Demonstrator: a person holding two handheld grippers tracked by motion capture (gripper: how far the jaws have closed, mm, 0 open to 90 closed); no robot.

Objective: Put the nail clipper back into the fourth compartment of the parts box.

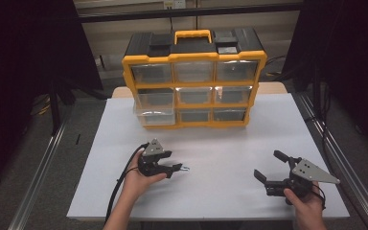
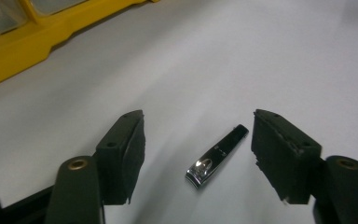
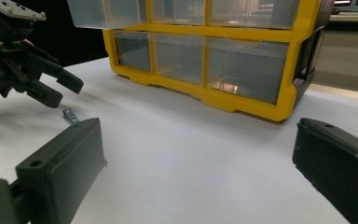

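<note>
White and bare for the most part, the tabletop [image 1: 230, 158] fills the middle of the high view, with dark curtains at both sides. At the upper centre stands a yellow-and-black plastic organiser case with clear drawers [image 1: 194, 79]; its lower-left drawer [image 1: 155, 116] juts out from the front. At lower left, the left tongs [image 1: 179, 167] are spread wide and hold nothing. A small shiny metal nail clipper [image 2: 216, 156] lies flat on the tabletop between the two jaws in the left gripper view, touching neither, a little nearer the jaw at the frame's right. At lower right, well apart, the right tongs [image 1: 268, 167] are also wide open and empty.
</note>
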